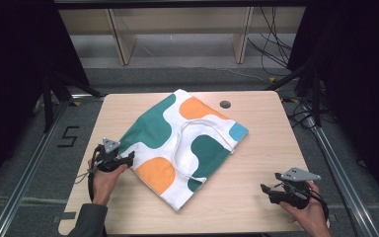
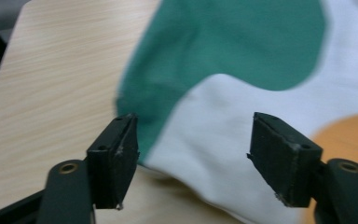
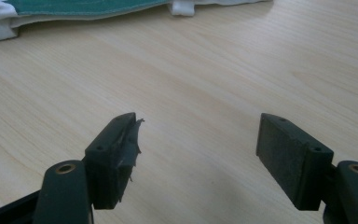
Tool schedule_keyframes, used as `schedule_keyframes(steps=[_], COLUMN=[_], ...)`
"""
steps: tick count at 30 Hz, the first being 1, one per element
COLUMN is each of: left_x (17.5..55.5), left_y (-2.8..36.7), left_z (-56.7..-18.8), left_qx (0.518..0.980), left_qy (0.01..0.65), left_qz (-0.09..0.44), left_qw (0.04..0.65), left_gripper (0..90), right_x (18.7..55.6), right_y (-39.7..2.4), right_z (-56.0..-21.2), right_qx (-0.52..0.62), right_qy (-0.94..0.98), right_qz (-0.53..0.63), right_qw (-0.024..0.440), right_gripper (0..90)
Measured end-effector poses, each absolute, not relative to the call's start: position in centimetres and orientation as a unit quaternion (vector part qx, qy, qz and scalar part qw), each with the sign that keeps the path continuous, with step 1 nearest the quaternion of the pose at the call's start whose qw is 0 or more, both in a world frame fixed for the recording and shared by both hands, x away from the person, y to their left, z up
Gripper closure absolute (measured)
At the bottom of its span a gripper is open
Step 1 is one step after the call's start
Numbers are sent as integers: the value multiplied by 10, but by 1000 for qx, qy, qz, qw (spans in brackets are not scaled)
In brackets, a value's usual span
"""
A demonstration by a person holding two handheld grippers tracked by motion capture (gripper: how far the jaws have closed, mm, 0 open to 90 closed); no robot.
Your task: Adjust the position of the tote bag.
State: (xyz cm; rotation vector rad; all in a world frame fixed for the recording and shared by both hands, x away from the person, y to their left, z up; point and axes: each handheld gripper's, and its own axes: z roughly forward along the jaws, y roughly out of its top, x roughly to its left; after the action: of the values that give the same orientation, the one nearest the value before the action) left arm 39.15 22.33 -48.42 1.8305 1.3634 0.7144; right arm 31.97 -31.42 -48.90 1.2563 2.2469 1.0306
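A cloth tote bag with white, green, orange and blue patches lies flat in the middle of the light wooden table, its white handles resting on top. My left gripper is at the bag's left edge, open. In the left gripper view the bag's edge lies between and just beyond the wide-apart jaws. My right gripper hovers open over bare wood at the table's front right, well apart from the bag. Along the top of the right gripper view runs the bag's hem.
A round cable hole sits in the table near its back edge. Wooden shelf legs and cables stand beyond the table. Metal rails run along both sides. Bare wood surrounds the bag at front and right.
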Motion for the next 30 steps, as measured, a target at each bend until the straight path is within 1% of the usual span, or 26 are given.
schedule_keyframes(steps=[1, 2, 3, 5, 7, 8, 9, 10, 11, 12, 13, 15, 17, 18, 19, 20, 21, 22, 25, 26, 28, 29, 30], left_x=[382, 373, 363, 342, 323, 315, 309, 300, 300, 297, 295, 291, 290, 290, 289, 288, 287, 287, 289, 292, 292, 292, 291], left_y=[217, 209, 200, 180, 158, 147, 135, 113, 113, 104, 96, 84, 81, 78, 76, 76, 73, 72, 69, 68, 68, 67, 65], left_z=[-482, -480, -478, -476, -479, -481, -484, -492, -492, -495, -497, -498, -497, -499, -501, -500, -502, -501, -506, -509, -509, -510, -511], left_qx=[710, 711, 717, 733, 748, 757, 769, 801, 801, 815, 823, 831, 843, 839, 833, 842, 838, 844, 851, 851, 852, 852, 851], left_qy=[530, 527, 518, 490, 460, 447, 431, 394, 394, 377, 364, 352, 338, 344, 352, 340, 346, 338, 326, 329, 330, 328, 330], left_qz=[272, 263, 251, 236, 229, 229, 221, 214, 214, 217, 210, 210, 212, 215, 219, 224, 222, 230, 260, 269, 262, 265, 270], left_qw=[376, 384, 393, 410, 420, 418, 417, 396, 396, 384, 381, 376, 361, 363, 366, 353, 358, 347, 320, 310, 311, 311, 305], left_gripper=[306, 296, 279, 264, 256, 243, 243, 216, 215, 215, 212, 209, 207, 205, 202, 200, 200, 201, 216, 186, 183, 198, 206], right_x=[320, 320, 320, 319, 318, 320, 320, 321, 321, 320, 319, 320, 323, 321, 322, 321, 320, 322, 322, 322, 322, 321, 323], right_y=[-315, -316, -316, -314, -314, -315, -315, -314, -314, -313, -312, -313, -314, -313, -314, -313, -311, -312, -312, -311, -310, -309, -312], right_z=[-489, -488, -488, -489, -488, -488, -488, -489, -489, -490, -489, -489, -489, -491, -491, -491, -490, -490, -490, -490, -490, -490, -490], right_qx=[437, 428, 430, 438, 442, 426, 426, 425, 425, 428, 436, 427, 422, 428, 425, 430, 441, 430, 423, 429, 432, 439, 423], right_qy=[799, 803, 804, 801, 799, 804, 804, 810, 810, 806, 806, 810, 814, 809, 809, 806, 804, 808, 813, 809, 806, 806, 814], right_qz=[362, 363, 365, 361, 362, 363, 363, 358, 358, 361, 359, 358, 356, 353, 356, 356, 353, 354, 353, 353, 355, 353, 350], right_qw=[199, 202, 191, 190, 189, 200, 200, 187, 187, 192, 179, 183, 178, 195, 196, 195, 186, 192, 186, 192, 195, 184, 192], right_gripper=[303, 303, 303, 299, 299, 299, 299, 298, 298, 296, 296, 296, 292, 292, 292, 292, 292, 291, 290, 289, 288, 288, 288])
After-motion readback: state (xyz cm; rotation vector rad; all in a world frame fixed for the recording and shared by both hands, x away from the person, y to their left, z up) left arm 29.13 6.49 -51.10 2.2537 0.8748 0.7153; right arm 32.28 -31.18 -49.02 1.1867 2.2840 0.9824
